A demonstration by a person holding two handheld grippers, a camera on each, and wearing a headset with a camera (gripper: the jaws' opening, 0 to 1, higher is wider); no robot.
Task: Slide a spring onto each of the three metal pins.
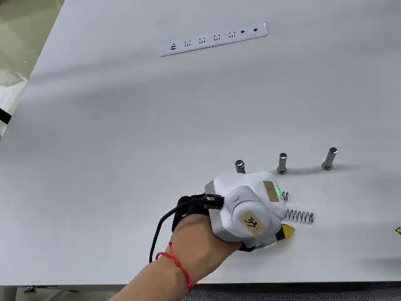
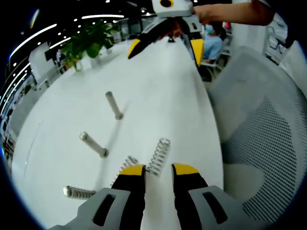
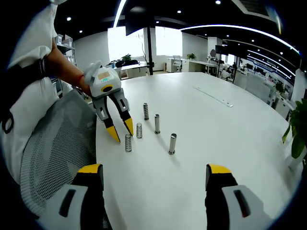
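Three metal pins stand in a row on the white table: the left pin (image 1: 240, 166) wears a spring, the middle pin (image 1: 282, 163) and right pin (image 1: 329, 158) are bare. Two loose springs lie in front of them, one (image 1: 299, 216) flat and another (image 1: 284, 195) partly under my left gripper (image 1: 285, 229). In the left gripper view the left gripper (image 2: 158, 170) is open, low over the table, with a spring (image 2: 158, 155) just ahead of its tips and a second spring (image 2: 125, 165) beside the left tip. My right gripper (image 3: 154, 168) is wide open, holding nothing, well back from the pins (image 3: 157, 123).
A white power strip (image 1: 213, 39) lies at the far side of the table. A grey mesh chair (image 2: 259, 143) stands by the table's near edge. A yellow tip (image 1: 398, 230) pokes in at the right edge of the head view.
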